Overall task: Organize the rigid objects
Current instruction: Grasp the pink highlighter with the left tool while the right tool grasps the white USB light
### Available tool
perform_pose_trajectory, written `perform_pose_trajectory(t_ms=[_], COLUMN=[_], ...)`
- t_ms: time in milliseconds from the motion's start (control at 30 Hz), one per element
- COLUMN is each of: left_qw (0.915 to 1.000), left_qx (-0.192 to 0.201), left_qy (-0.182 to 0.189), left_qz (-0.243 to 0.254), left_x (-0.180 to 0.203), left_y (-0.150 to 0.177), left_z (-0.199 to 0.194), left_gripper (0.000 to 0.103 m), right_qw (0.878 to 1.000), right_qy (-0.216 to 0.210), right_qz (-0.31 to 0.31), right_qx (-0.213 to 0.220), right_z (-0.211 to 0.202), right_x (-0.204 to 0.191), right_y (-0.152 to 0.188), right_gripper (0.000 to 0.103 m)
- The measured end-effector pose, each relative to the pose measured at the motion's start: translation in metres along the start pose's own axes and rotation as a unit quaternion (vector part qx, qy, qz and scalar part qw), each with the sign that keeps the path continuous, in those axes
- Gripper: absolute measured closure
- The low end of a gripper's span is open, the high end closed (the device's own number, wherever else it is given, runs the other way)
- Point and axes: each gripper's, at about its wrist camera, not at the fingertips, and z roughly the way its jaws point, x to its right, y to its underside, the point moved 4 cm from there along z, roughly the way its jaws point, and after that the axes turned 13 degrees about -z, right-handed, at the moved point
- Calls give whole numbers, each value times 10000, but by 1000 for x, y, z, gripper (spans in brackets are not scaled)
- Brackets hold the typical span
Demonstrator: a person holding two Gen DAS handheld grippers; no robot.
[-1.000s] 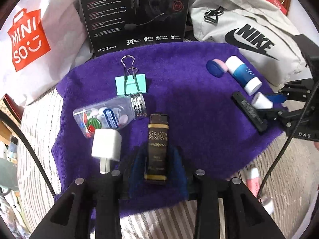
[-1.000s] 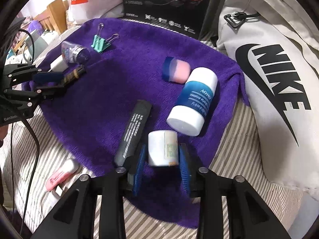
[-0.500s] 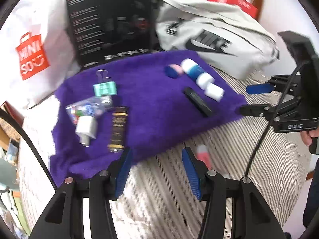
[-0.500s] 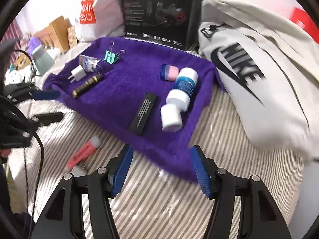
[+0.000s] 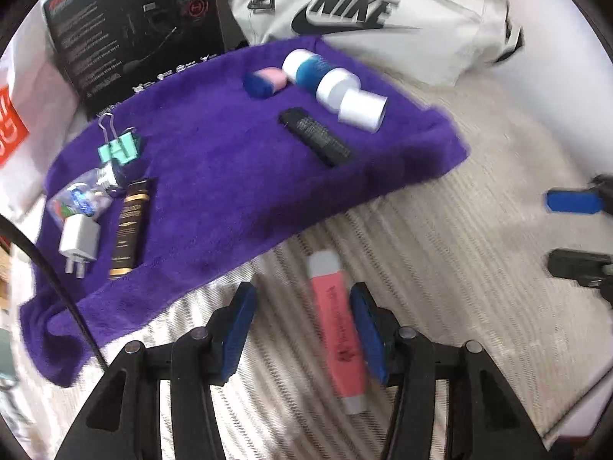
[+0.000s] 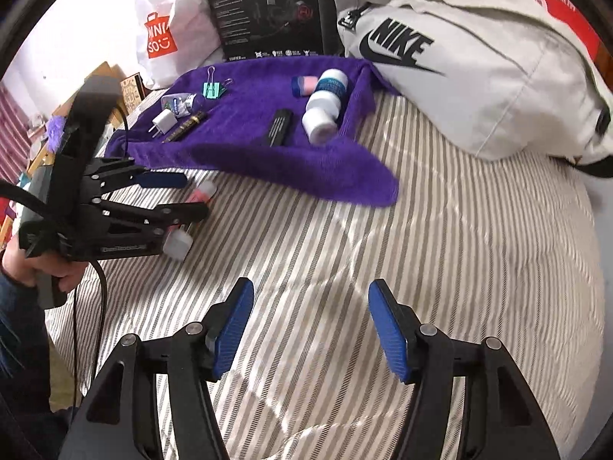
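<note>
Left gripper [image 5: 302, 329] wide open, straddling the pink marker [image 5: 339, 329] on the striped sheet, off the towel [image 5: 237, 191]. Next: close, carry over. Right gripper [image 6: 310, 329] open, empty.

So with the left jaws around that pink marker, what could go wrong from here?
The pink marker lies off-centre, close to one pad of the open left gripper, so closing may roll or skew it on the soft striped bedding. Its target, the purple towel, is crowded on both ends.
</note>
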Motion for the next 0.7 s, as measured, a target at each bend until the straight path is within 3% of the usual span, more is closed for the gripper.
perform_pose_trajectory(t_ms=[267, 467, 600, 700], left_qw=[9997, 9999, 9995, 9994], left_qx=[19, 68, 57, 59], left_qy=[38, 126, 262, 242], left_qz=[-220, 17, 160, 241], left_x=[-23, -13, -3, -1], left_y=[20, 26, 27, 25], left_z=[-12, -17, -18, -18], left_gripper=[52, 66, 87, 87], right_qw=[9998, 9996, 9994, 9993], right_qy=[-150, -221, -310, -370], right_qz=[42, -44, -23, -3], right_qx=[-85, -150, -134, -112], right_z=[11, 18, 21, 24], right_x=[-12, -26, -33, -40], right_y=[10, 10, 8, 5], right_gripper=[41, 41, 41, 41])
